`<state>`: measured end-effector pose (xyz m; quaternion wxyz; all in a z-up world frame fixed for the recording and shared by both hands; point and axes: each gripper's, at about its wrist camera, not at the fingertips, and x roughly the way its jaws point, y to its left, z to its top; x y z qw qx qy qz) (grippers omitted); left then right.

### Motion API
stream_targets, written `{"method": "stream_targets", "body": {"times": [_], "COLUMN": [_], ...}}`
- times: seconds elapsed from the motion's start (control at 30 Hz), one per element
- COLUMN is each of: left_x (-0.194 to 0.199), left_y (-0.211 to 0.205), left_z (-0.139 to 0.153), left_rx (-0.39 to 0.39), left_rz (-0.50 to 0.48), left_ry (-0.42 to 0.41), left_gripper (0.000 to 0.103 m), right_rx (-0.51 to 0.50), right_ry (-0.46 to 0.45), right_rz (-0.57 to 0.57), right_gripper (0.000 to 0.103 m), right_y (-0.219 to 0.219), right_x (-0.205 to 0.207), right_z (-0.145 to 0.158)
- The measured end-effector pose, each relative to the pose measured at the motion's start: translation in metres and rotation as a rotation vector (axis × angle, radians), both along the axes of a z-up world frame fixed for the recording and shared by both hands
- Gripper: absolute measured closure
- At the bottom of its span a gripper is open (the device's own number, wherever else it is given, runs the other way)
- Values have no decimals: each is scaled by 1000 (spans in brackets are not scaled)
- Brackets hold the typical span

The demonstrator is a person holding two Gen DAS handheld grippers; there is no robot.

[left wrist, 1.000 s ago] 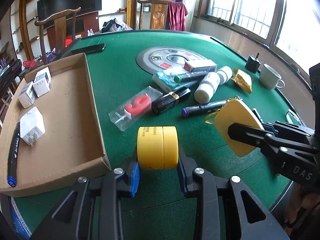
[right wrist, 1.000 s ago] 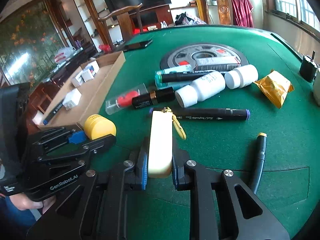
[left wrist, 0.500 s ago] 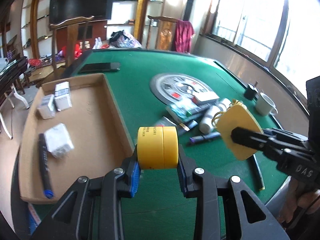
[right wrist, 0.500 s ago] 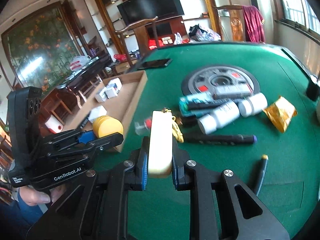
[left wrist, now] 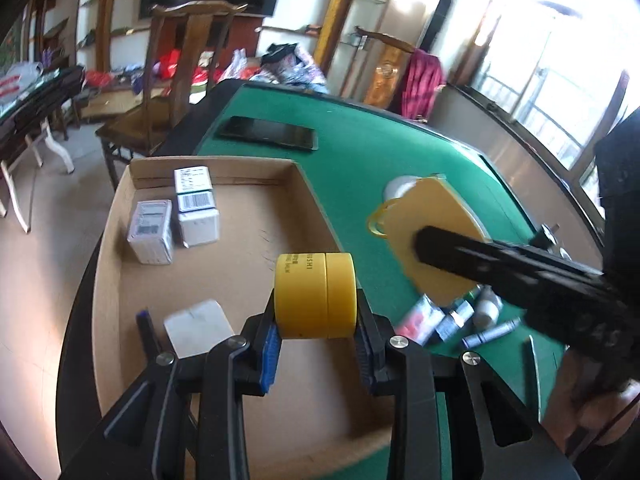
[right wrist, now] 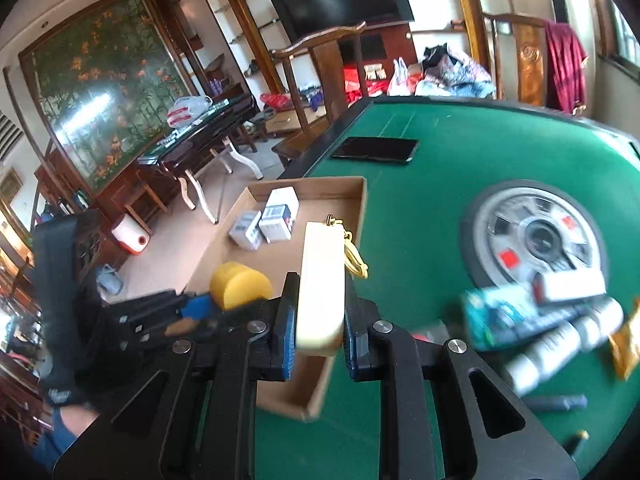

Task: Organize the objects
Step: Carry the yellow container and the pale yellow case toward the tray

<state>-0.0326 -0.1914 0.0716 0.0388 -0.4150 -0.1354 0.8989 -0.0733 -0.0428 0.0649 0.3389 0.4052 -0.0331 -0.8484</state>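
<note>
Having swung left off the felt, the left gripper (left wrist: pixel 316 334) clamps the yellow jar (left wrist: pixel 315 295) over the cardboard tray (left wrist: pixel 236 240), apparently clear of its walls; the right gripper (right wrist: pixel 319 334) pinches the cream tag (right wrist: pixel 322 284) above the tray's right wall.

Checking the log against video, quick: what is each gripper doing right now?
Left gripper: closed on the round yellow plastic jar.
Right gripper: closed on the flat pale-yellow keychain tag.

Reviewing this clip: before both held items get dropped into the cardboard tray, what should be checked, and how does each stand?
1. Left tool grips the yellow jar: ok.
2. Right tool grips the cream keychain tag: ok.
3. Jar over the cardboard tray: ok.
4. Tag past the tray wall: cannot tell.
5. Bare tray floor beside the white boxes: ok.
6. Tools apart from each other: ok.
</note>
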Motion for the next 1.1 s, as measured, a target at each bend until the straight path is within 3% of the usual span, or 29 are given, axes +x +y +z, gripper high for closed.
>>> {"method": "stream_targets", "body": {"times": [0.23,0.43,1.1], "left_x": [-38,-51,-60], "left_y": [-22,-30,-43], "left_z": [-32,-44,-64], "left_rx": [60,85,132], "left_rz": [59,92,128], "left_ry": [-92,-111,-145], "left_gripper": [71,71,71], "right_rx": [61,103,139], "right_ry": [-72,-114,-131], "right_rz": [-4,-18,12], "right_gripper": [85,85,84], "right_y": [-70,-96,-136], "right_x": [-66,-104,-132], "right_z": [-34,-60,-84]}}
